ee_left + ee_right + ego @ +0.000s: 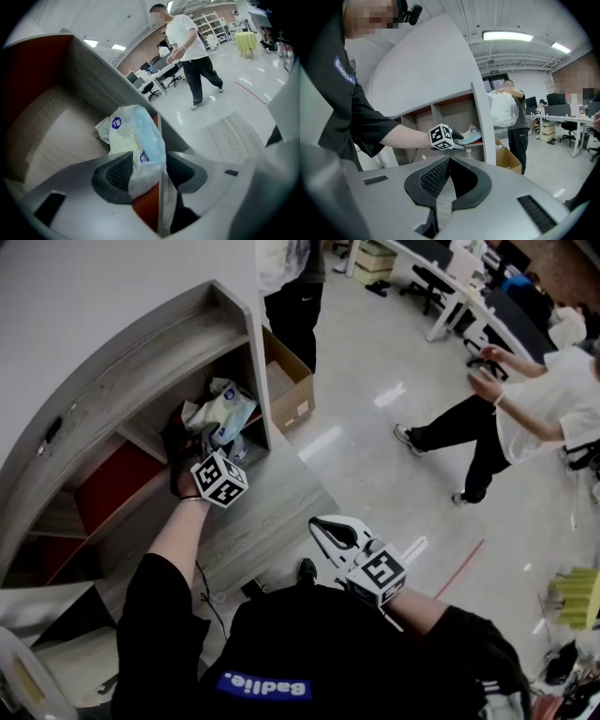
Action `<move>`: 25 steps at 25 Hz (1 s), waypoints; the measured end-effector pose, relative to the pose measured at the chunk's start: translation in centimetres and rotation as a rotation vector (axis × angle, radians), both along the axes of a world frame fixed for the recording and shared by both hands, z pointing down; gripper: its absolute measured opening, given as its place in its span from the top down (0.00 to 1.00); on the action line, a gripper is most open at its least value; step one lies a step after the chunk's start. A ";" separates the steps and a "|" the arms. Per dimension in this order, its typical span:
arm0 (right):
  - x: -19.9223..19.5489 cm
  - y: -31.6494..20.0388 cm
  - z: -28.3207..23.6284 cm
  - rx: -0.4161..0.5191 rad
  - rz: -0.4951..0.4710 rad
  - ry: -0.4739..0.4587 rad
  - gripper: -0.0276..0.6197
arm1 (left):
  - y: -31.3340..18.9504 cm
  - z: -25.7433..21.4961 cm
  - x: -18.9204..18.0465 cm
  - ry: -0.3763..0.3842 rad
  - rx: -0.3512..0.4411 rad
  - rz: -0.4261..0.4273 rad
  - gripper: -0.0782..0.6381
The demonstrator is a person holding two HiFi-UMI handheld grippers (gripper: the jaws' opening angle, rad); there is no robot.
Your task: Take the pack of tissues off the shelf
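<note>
on the left, the grey wood-grain shelf [192, 338] with red back panels holds the pack of tissues [133, 136], a soft, crinkled plastic-wrapped bundle in pale blue and yellowish white with round blue stickers. it lies at the open end of an upper compartment, beside the upright side panel, with one end sticking out toward the front edge.

it looks light and squashy. the film is likely slippery and will give under the pads, so a pinch on loose wrapper alone could slide off. the better hold is across the fuller body just behind the near end, where the tissues give some bulk.

the left gripper [147, 171] reaches into that compartment. its jaws stand fairly wide, and the pack's near end fills the gap between them. both pads appear to press on the wrapper. the rest of the pack stretches away beyond the tips, resting on the shelf board.

to the right, the right gripper [449, 161] is held low in front of the person's body, well apart from the shelf, with its jaws closed together on nothing.
</note>
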State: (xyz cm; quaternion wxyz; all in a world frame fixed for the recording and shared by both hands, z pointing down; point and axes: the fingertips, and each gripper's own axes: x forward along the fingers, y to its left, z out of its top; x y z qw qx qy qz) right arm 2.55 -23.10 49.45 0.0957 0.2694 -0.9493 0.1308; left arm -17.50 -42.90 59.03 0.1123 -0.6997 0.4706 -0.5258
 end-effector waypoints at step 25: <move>-1.2 1.1 -2.2 0.042 -0.008 -0.028 0.91 | 6.2 -2.9 0.5 0.085 0.054 0.025 0.82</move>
